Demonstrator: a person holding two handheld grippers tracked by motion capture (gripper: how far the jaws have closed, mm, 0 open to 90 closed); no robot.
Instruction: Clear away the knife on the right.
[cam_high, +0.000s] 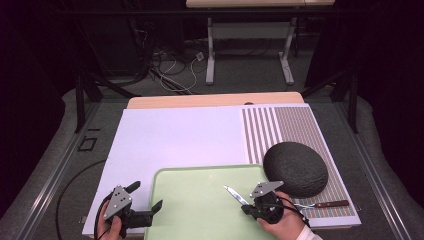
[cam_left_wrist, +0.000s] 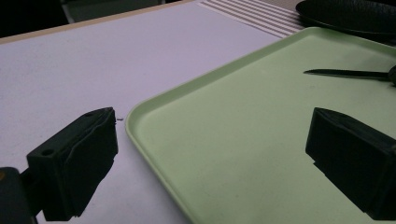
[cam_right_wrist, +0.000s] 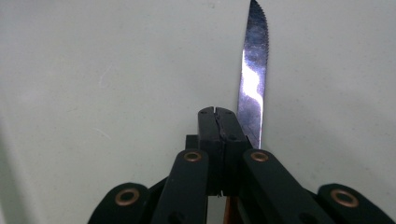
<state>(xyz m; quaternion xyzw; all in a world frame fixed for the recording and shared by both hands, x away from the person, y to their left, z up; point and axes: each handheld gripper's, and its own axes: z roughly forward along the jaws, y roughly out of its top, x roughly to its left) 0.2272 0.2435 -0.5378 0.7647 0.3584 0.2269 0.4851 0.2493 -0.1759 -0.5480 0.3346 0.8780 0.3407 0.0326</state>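
Note:
A pale green tray (cam_high: 200, 200) lies at the near edge of the table. My right gripper (cam_high: 246, 208) is over its right side, jaws pressed together on a knife (cam_high: 234, 193) whose serrated blade points up and left across the tray. In the right gripper view the blade (cam_right_wrist: 254, 70) sticks out past the shut gripper (cam_right_wrist: 217, 112), with a brown handle showing below the jaws. My left gripper (cam_high: 146, 196) is open at the tray's near left corner. One jaw is over the white mat, the other over the tray (cam_left_wrist: 243, 116); nothing is between them.
A black round dish (cam_high: 295, 168) sits on the striped mat (cam_high: 290, 130), touching the tray's far right corner. A utensil with a brown handle (cam_high: 330, 204) lies near the mat's front right edge. A white mat (cam_high: 175, 135) covers the table's left and middle.

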